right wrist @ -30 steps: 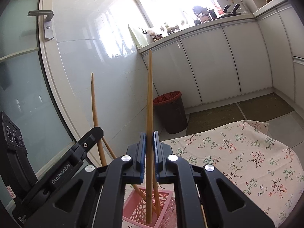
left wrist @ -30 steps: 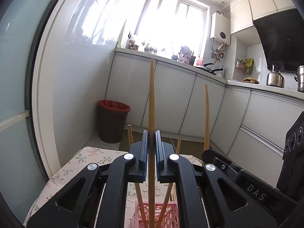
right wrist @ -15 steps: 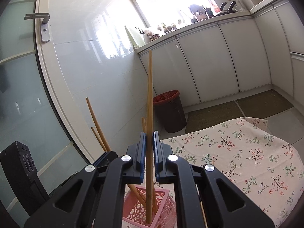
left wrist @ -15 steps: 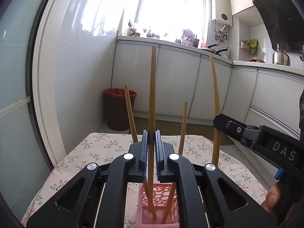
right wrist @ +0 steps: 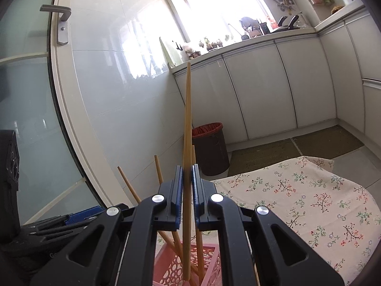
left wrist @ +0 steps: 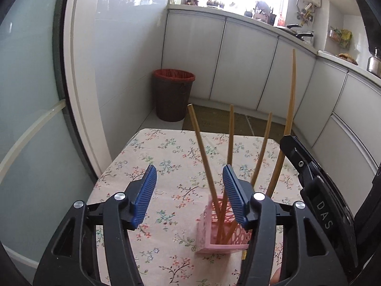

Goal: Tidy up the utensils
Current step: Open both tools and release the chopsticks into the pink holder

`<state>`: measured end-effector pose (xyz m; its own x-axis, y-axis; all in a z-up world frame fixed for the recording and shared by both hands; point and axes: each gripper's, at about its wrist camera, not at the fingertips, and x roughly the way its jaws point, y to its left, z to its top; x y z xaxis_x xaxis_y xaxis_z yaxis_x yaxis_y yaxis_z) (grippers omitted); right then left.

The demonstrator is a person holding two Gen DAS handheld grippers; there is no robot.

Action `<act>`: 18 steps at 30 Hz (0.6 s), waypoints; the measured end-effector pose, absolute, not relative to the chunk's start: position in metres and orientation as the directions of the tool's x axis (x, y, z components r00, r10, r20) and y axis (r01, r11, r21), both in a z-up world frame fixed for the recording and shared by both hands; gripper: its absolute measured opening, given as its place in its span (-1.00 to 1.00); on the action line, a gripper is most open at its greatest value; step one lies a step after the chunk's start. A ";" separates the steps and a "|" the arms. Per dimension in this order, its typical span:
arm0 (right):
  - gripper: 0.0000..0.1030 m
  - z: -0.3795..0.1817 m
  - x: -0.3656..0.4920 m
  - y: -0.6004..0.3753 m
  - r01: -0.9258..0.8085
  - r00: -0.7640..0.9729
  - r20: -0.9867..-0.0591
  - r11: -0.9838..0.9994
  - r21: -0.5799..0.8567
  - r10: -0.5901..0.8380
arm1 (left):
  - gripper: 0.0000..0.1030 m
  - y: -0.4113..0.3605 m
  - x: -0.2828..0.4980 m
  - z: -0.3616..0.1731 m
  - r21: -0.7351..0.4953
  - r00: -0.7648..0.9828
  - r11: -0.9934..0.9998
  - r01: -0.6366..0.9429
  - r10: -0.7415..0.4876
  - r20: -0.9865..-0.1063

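pink holder (left wrist: 223, 234) held three chopsticks (left wrist: 206, 164); left tongs (left wrist: 189, 194) had just sprung apart, right tongs (right wrist: 187, 186) clamped a fourth chopstick (right wrist: 187, 143).

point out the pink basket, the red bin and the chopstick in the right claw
pink basket (left wrist: 222, 244), left wrist view, front wall
red bin (left wrist: 172, 100), left wrist view, side
chopstick (right wrist: 187, 124), right wrist view, upper shaft

Brown bin (left wrist: 173, 94), floral tablecloth (left wrist: 166, 166), white cabinets (left wrist: 250, 71)
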<state>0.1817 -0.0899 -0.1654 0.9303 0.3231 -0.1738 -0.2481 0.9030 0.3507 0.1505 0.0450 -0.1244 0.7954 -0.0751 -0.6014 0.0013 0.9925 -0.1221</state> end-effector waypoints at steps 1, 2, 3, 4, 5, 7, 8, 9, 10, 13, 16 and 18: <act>-0.85 -0.169 0.182 -0.086 -0.247 0.929 -0.185 0.909 0.335 0.321 | 0.13 0.049 0.152 -0.126 -0.119 0.786 0.993 -0.013 -0.064 -0.615; -0.85 -0.173 0.182 -0.083 -0.245 0.928 -0.194 0.914 0.325 0.318 | 0.13 0.052 0.153 -0.127 -0.121 0.779 0.992 -0.023 -0.058 -0.624; -0.85 -0.176 0.182 -0.081 -0.241 0.927 -0.205 0.918 0.316 0.314 | 0.14 0.055 0.153 -0.126 -0.130 0.777 0.991 -0.028 -0.060 -0.627; -0.85 -0.179 0.182 -0.079 -0.239 0.926 -0.214 0.921 0.308 0.311 | 0.14 0.058 0.154 -0.126 -0.140 0.776 0.990 -0.033 -0.063 -0.628; -0.85 -0.181 0.181 -0.078 -0.236 0.926 -0.220 0.924 0.300 0.307 | 0.16 0.060 0.154 -0.126 -0.145 0.774 0.989 -0.035 -0.065 -0.630; -0.83 -0.182 0.177 -0.077 -0.232 0.925 -0.232 0.932 0.280 0.300 | 0.20 0.060 0.153 -0.126 -0.144 0.773 0.989 -0.031 -0.068 -0.631; -0.81 -0.182 0.175 -0.077 -0.232 0.922 -0.242 0.933 0.276 0.301 | 0.22 0.060 0.152 -0.126 -0.138 0.771 0.990 -0.029 -0.066 -0.633; -0.81 -0.182 0.174 -0.077 -0.233 0.920 -0.249 0.933 0.273 0.303 | 0.23 0.060 0.152 -0.127 -0.133 0.767 0.991 -0.027 -0.065 -0.638; -0.81 -0.181 0.172 -0.078 -0.231 0.919 -0.256 0.935 0.268 0.300 | 0.23 0.059 0.153 -0.127 -0.133 0.763 0.991 -0.024 -0.068 -0.643; -0.77 -0.181 0.168 -0.083 -0.222 0.915 -0.275 0.937 0.271 0.297 | 0.24 0.058 0.153 -0.130 -0.148 0.751 0.989 -0.017 -0.085 -0.654; -0.59 -0.177 0.164 -0.097 -0.203 0.904 -0.308 0.932 0.301 0.297 | 0.24 0.054 0.151 -0.127 -0.143 0.747 0.990 -0.005 -0.092 -0.659; -0.39 -0.168 0.159 -0.108 -0.198 0.894 -0.328 0.926 0.320 0.304 | 0.24 0.053 0.148 -0.124 -0.145 0.738 0.989 0.005 -0.102 -0.667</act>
